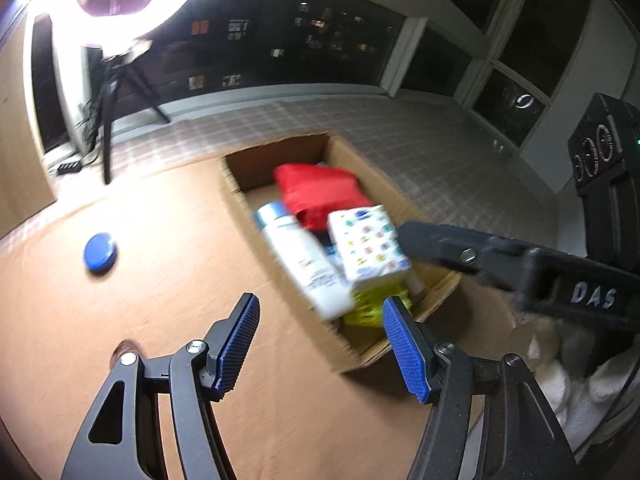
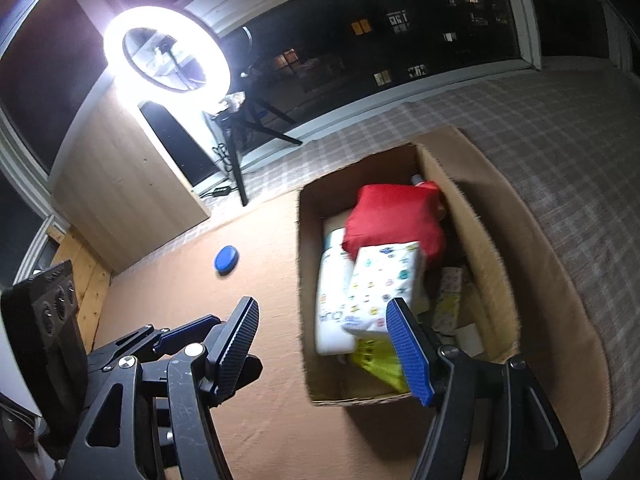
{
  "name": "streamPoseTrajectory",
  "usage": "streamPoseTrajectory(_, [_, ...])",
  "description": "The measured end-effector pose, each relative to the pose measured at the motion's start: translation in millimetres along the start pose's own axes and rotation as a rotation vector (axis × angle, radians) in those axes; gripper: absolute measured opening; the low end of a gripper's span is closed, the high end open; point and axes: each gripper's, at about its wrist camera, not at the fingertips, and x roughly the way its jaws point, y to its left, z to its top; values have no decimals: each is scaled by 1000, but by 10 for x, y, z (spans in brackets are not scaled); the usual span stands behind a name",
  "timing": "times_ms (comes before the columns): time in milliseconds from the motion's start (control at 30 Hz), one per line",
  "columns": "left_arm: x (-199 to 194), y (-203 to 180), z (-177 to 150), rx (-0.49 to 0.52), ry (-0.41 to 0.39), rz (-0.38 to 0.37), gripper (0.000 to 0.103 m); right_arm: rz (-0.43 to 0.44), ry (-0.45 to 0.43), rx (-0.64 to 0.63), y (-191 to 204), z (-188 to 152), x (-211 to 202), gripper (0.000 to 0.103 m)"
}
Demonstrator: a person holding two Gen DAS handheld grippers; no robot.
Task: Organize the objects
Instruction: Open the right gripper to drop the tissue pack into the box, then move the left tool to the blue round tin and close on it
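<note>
An open cardboard box (image 1: 404,200) (image 2: 476,232) stands on the orange mat. Inside lie a red pouch (image 1: 320,192) (image 2: 396,216), a white bottle (image 1: 304,264) (image 2: 332,304), a white patterned pack (image 1: 368,244) (image 2: 384,284) and a yellow-green packet (image 1: 372,308) (image 2: 380,364). A blue round lid (image 1: 100,252) (image 2: 227,260) lies on the mat left of the box. My left gripper (image 1: 320,340) is open and empty, near the box's front corner. My right gripper (image 2: 324,344) is open and empty, at the box's near end; it also shows in the left wrist view (image 1: 404,236) beside the patterned pack.
A bright ring light (image 2: 168,56) on a tripod (image 1: 116,112) stands behind the mat by dark windows. A wooden panel (image 2: 128,176) stands at the back left. A checked cloth (image 2: 560,152) covers the surface around the mat. White cloth (image 1: 568,380) lies at the right.
</note>
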Motion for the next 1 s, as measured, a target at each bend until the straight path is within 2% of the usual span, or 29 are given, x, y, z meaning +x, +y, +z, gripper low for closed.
streamPoseTrajectory(233, [-219,500,-258,-65,12,61,68,24,9,-63,308,-109,141,63])
streamPoseTrajectory(433, [-397,1012,-539,-158,32,108,67,34,17,-124,588,-218,306,63])
streamPoseTrajectory(700, [-507,1576,-845,-253,58,144,67,68,57,-190,974,-282,622,63])
streamPoseTrajectory(1000, [-377,1865,-853,-268,84,156,56,96,160,-194,1230,-170,1024,63])
